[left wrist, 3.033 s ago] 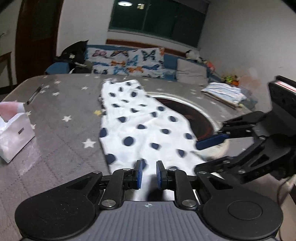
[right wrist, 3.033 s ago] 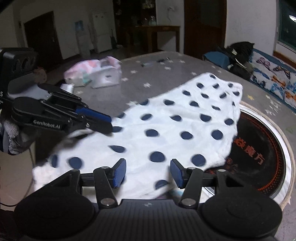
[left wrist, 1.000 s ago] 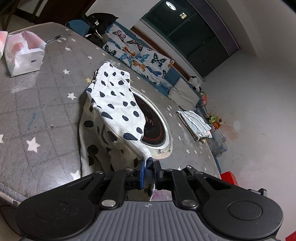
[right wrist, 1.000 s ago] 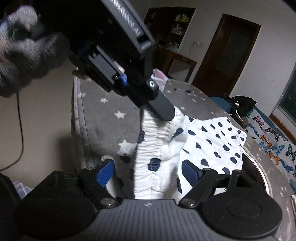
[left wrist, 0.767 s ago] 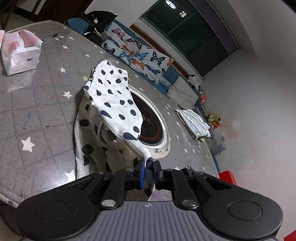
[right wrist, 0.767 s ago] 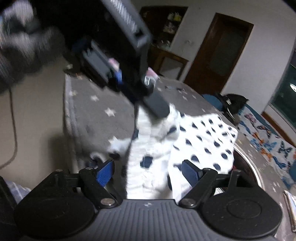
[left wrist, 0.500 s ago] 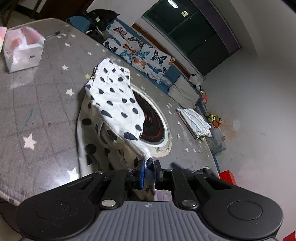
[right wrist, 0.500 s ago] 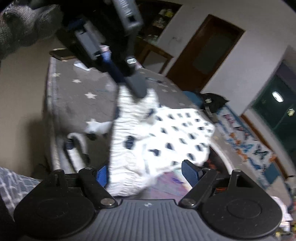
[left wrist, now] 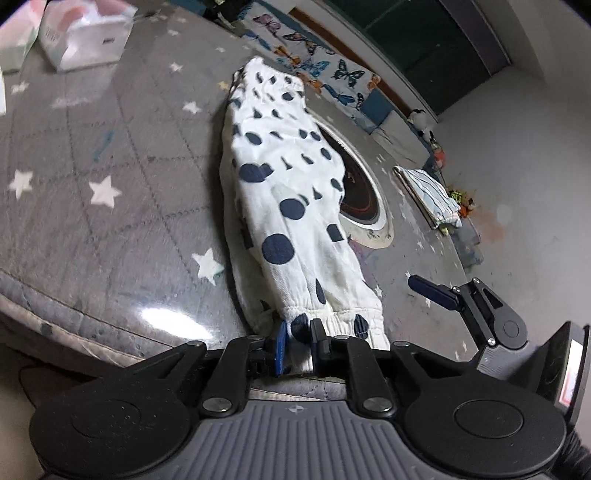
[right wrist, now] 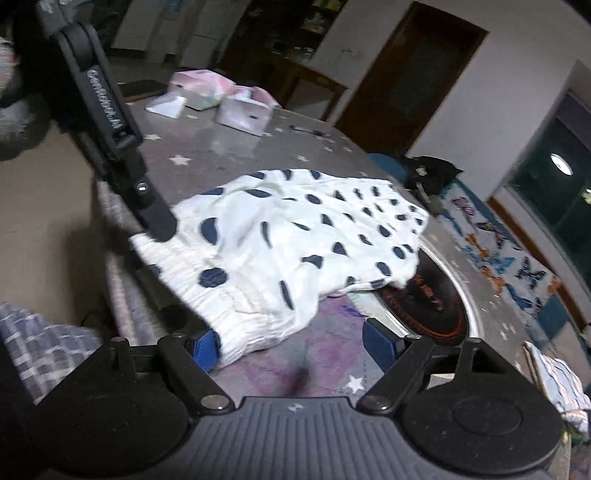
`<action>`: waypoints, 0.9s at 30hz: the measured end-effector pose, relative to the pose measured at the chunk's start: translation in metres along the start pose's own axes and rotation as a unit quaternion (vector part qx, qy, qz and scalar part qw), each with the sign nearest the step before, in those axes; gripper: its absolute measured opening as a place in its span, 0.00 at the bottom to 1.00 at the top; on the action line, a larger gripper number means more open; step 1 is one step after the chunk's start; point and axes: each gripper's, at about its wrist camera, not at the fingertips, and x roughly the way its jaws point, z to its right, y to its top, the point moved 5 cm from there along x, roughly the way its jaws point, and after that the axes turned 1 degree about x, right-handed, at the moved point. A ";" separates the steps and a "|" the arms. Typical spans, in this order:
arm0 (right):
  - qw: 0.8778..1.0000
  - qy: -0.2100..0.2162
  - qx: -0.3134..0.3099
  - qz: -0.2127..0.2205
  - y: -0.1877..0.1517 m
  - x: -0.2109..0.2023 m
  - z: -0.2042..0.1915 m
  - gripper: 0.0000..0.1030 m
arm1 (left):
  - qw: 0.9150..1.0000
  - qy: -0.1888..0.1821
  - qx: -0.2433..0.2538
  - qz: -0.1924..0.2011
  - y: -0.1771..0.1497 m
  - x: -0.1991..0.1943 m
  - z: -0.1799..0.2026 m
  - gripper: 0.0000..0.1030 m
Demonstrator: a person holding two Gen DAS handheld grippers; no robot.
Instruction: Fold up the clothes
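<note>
White trousers with dark blue dots (left wrist: 288, 184) lie lengthwise on the grey star-print table, folded in half along their length. My left gripper (left wrist: 297, 341) is shut on their elastic waistband at the near table edge. In the right wrist view the same trousers (right wrist: 295, 236) spread across the table, and the left gripper's finger (right wrist: 147, 206) pinches the waistband corner. My right gripper (right wrist: 297, 343) is open, its left pad touching the waistband's near end, nothing held. It also shows in the left wrist view (left wrist: 461, 299), at the right.
A round black hotplate with a metal rim (left wrist: 364, 201) is set in the table (left wrist: 92, 192), partly under the trousers. White tissue boxes (left wrist: 85, 35) stand at the far left. A folded striped garment (left wrist: 428, 190) lies at the far right. A butterfly-print sofa stands behind.
The left gripper has lowered the held waistband from the air down to the near table edge, so the trousers now lie doubled. The right gripper has come in beside the waistband, still open.
</note>
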 end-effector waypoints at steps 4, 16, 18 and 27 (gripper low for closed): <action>0.998 0.066 0.017 0.002 0.000 -0.013 0.009 0.78 | 1.000 0.003 0.020 0.007 0.002 -0.008 0.002 0.15; 0.975 0.131 0.177 0.032 0.031 0.009 0.068 0.53 | 0.996 -0.027 0.077 0.040 0.039 0.017 0.029 0.13; 0.974 0.133 0.179 0.031 0.035 0.021 0.070 0.51 | 0.996 -0.023 0.079 0.030 0.037 0.023 0.025 0.13; 0.971 0.155 0.179 0.000 0.039 0.076 0.067 0.46 | 0.996 -0.008 0.090 -0.012 0.028 0.048 0.007 0.13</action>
